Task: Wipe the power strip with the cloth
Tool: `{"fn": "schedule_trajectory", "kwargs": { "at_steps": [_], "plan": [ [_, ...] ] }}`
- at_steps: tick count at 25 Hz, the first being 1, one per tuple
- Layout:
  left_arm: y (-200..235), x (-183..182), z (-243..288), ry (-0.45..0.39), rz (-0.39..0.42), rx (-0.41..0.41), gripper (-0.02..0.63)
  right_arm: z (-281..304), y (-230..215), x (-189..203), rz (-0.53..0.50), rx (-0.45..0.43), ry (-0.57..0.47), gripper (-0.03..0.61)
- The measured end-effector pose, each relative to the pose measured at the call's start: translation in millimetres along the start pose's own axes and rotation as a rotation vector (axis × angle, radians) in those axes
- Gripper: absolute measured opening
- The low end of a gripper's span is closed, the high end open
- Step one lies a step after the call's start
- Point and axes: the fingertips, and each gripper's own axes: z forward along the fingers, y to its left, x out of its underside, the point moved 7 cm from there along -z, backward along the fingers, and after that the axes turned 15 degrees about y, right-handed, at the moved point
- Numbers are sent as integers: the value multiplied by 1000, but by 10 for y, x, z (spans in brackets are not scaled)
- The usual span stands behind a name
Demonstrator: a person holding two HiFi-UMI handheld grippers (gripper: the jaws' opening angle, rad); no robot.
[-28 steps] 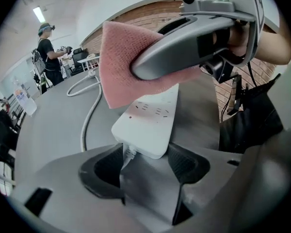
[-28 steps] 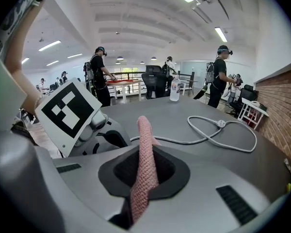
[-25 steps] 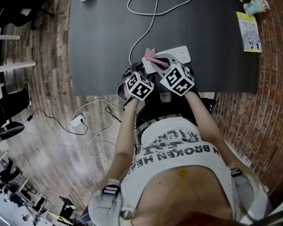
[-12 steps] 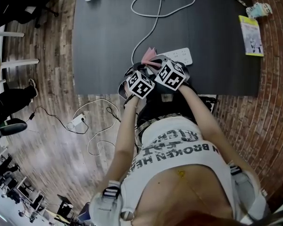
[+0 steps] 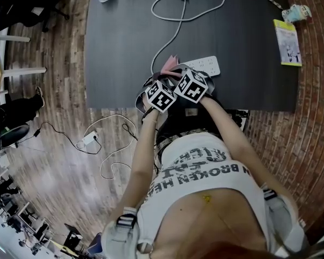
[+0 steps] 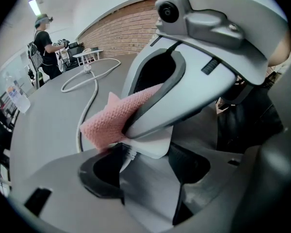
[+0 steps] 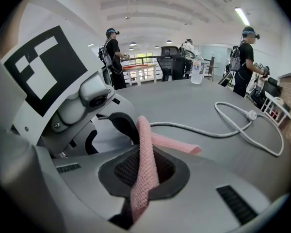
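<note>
One dark table (image 5: pixel 119 36) carried the single white power strip (image 5: pixel 208 65) near its front edge, with its one cable (image 5: pixel 175 23) looping away across the top. Of the two grippers, the left gripper (image 6: pixel 145 171) appeared clamped on the strip's cable end, steadying it. The right gripper (image 7: pixel 144 176) pinched the one pink cloth (image 7: pixel 146 149) just over that same end. Wiping seemed to be in hand; next, I judged, the cloth needed pressing flat and drawing along the socket face.
</note>
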Motion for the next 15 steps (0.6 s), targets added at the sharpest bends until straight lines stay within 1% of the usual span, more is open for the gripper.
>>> {"fn": "schedule_trajectory", "kwargs": {
  "at_steps": [5, 10, 15],
  "plan": [
    [-9, 0, -2, 0, -2, 3, 276, -5, 30, 16, -27, 32, -7, 17],
    [-5, 2, -1, 2, 0, 1, 276, -5, 26, 29, -17, 31, -15, 17],
    [-12, -7, 8, 5, 0, 4, 277, -19, 9, 61, -50, 53, 8, 17]
  ]
}}
